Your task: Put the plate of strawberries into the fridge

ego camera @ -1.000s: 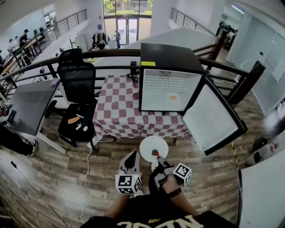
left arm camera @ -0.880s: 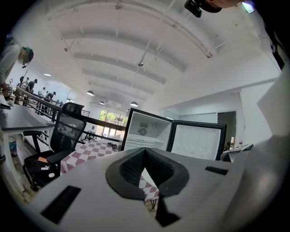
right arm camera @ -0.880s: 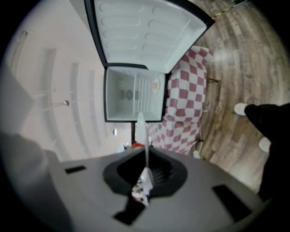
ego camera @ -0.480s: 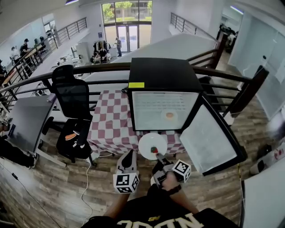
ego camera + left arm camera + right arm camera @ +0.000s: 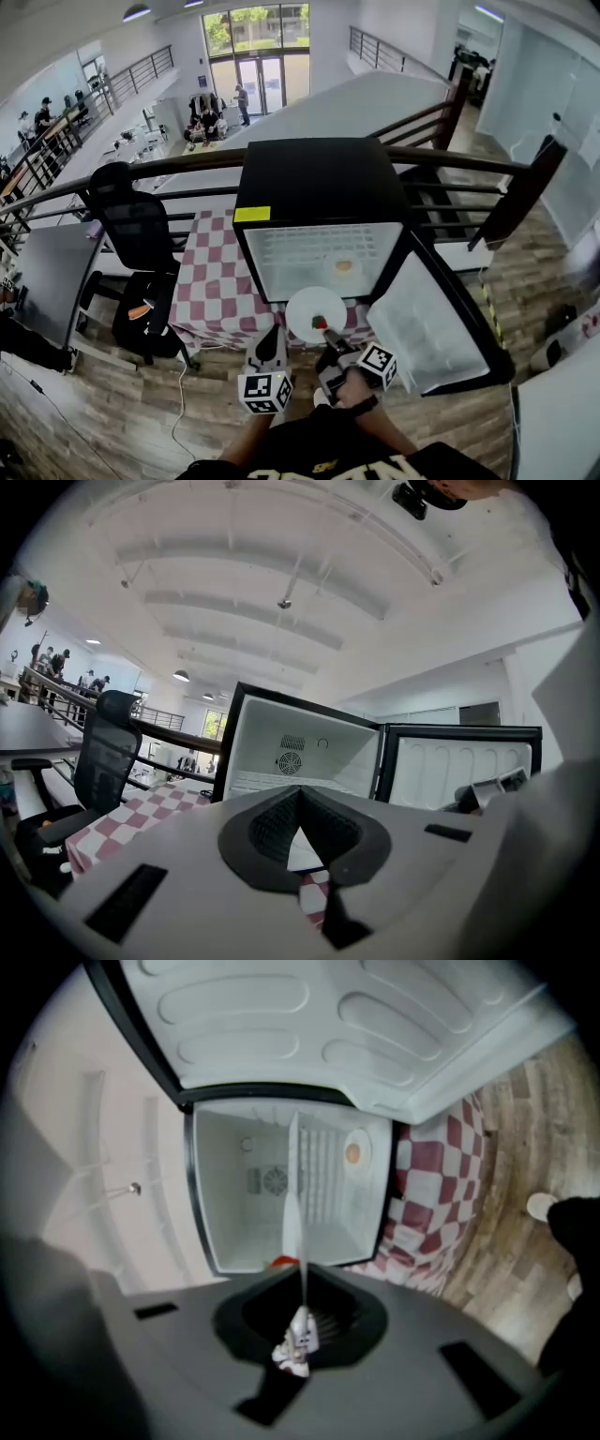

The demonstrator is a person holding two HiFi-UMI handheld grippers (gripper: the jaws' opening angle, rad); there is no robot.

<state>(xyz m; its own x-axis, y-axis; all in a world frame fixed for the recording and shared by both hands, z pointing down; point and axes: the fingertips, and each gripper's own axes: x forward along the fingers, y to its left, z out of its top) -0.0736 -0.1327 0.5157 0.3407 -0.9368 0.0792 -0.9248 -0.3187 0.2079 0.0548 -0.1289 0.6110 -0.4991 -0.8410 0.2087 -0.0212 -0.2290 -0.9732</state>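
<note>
Right gripper (image 5: 329, 341): pinching plate (image 5: 309, 312) rim
Left gripper (image 5: 272, 337): pressed together, empty
Fridge (image 5: 281, 264): 12 o'clock from plate, open

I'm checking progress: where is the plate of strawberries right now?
In the head view the plate is held by its rim in the right tool, just in front of the open fridge, not yet inside.

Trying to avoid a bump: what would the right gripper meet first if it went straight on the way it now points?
The right gripper, shut on the plate's rim, points into the open fridge, clear of its door. The way looks free up to the white back wall, though depth is unclear.
</note>
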